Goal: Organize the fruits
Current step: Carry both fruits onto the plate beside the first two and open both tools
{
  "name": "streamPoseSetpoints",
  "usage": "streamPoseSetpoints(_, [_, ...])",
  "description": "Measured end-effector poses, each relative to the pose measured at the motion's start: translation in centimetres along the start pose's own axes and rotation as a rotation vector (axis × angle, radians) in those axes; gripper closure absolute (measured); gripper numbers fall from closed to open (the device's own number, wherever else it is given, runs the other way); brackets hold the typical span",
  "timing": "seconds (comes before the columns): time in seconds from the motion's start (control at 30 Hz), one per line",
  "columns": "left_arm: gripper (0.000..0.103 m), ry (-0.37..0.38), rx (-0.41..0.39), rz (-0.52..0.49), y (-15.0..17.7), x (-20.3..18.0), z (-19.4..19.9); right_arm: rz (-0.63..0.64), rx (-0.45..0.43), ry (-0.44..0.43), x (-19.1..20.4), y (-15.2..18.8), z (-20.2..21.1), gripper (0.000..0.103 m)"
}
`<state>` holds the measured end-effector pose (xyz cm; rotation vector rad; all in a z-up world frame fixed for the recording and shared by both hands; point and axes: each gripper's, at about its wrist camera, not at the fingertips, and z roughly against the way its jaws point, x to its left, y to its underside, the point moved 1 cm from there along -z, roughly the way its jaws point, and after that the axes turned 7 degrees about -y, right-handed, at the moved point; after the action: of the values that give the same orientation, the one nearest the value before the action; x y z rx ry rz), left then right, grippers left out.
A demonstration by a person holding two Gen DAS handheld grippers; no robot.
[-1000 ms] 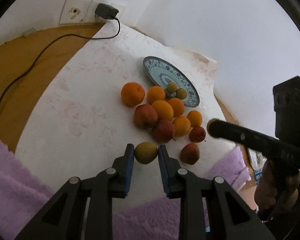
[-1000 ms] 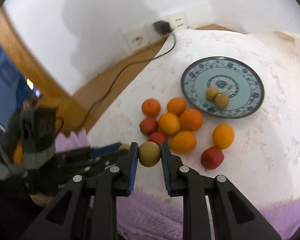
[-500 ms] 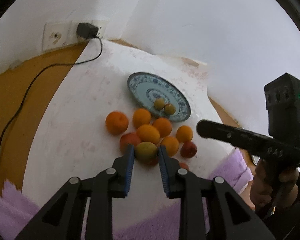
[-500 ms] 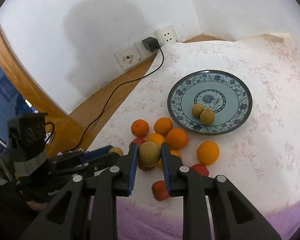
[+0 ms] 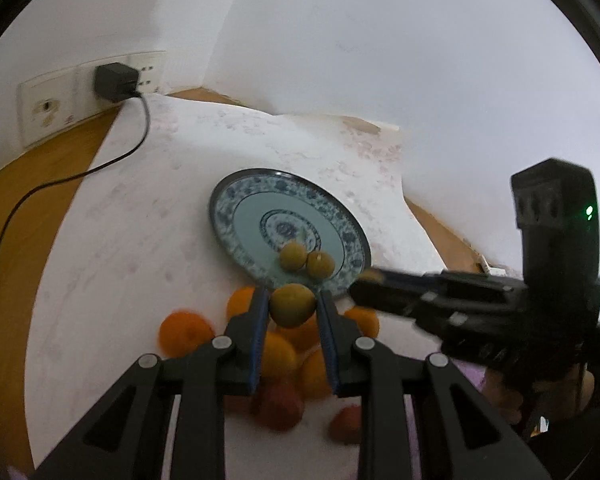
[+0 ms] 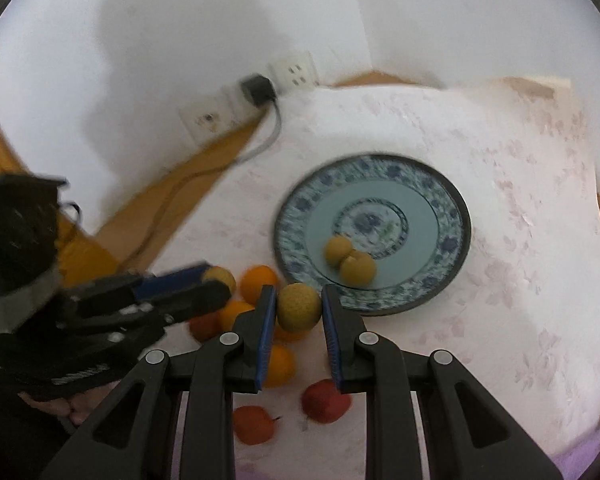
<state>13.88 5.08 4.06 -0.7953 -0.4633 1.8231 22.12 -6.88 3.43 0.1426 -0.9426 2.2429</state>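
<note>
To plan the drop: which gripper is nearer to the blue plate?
Right. The right gripper is at the near rim of the plate; the left gripper hangs over the oranges.

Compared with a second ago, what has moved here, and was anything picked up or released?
Both grippers carried their fruit toward the plate. The left gripper stays shut on its yellow-green fruit; the right gripper stays shut on its brown fruit. Both now sit near the plate's near rim. Nothing was picked up or released. The two small fruits on the plate and the oranges and red fruits on the cloth stayed put.
</note>
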Motion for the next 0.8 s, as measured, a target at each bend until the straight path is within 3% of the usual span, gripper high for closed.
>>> streamPoseSetpoints(0.23, [0.078,0.010,0.043,-0.080,-1.5,-0.8,-3.0,-0.064,0.009,-0.008,-2.2,-0.6,-1.2,0.079])
streamPoseSetpoints(0.43, [0.078,0.078,0.101,-0.061,-2.0,-0.8,-4.8,-0.078,0.049,0.006,-2.7,-0.2,-2.3,0.079])
streamPoseSetpoints(0.8, [0.078,0.122,0.144,-0.024,-1.9,-0.4,-6.1,-0.073,0.069,0.025,-3.1,-0.4,-2.9,0.079])
